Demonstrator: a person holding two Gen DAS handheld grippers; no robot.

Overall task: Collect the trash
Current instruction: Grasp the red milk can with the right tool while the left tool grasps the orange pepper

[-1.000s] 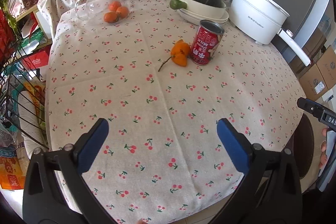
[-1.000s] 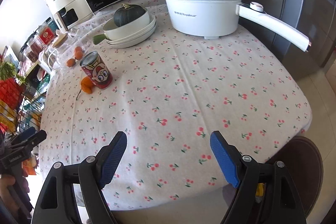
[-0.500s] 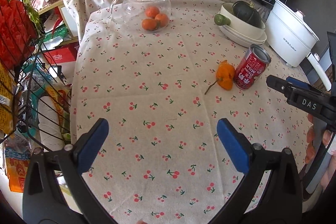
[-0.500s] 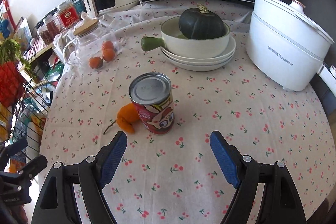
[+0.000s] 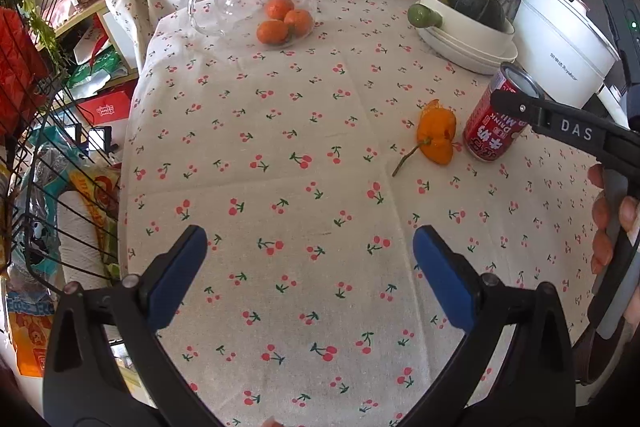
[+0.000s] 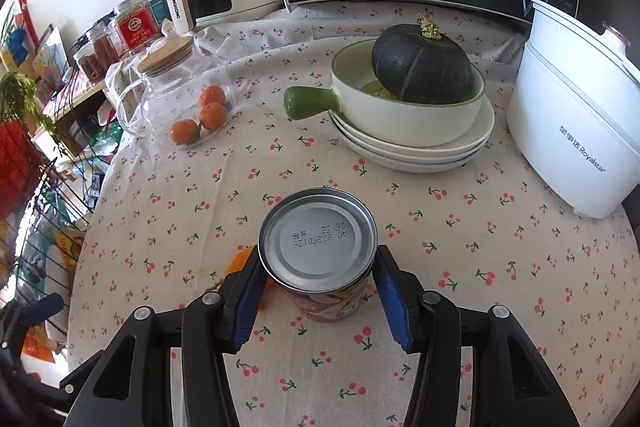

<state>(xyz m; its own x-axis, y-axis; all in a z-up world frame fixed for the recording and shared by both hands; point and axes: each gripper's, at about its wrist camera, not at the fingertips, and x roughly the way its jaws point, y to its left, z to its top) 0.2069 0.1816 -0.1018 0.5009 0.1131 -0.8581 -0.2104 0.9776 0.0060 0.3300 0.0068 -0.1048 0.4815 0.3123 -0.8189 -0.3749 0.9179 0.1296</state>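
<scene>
Right gripper [image 6: 316,291]: fingers closing around the red drink can [image 6: 320,259], can between the pads. Left pad looks on the can wall; right pad looks at or just off it (contact can't be confirmed, so treat grip as not yet firm). Can stands upright on the counter [image 6: 500,287], near-centre, w/ orange peel [image 5: 437,139] touching or just beside its left side.

Left gripper [image 5: 310,275]: fingers wide, nothing between them, over bare cloth at the near edge.

Risks:
- Pads sit high on the can, near the rim. A lift before full closure could let it slip or tip.
- Uneven pad contact may push the can sideways into the peel.
- Left finger is close to the peel; it may drag it along.
- Stacked plates [image 6: 420,151] and white cooker [image 6: 572,131] stand far-right; a wide swing could clip them.
</scene>
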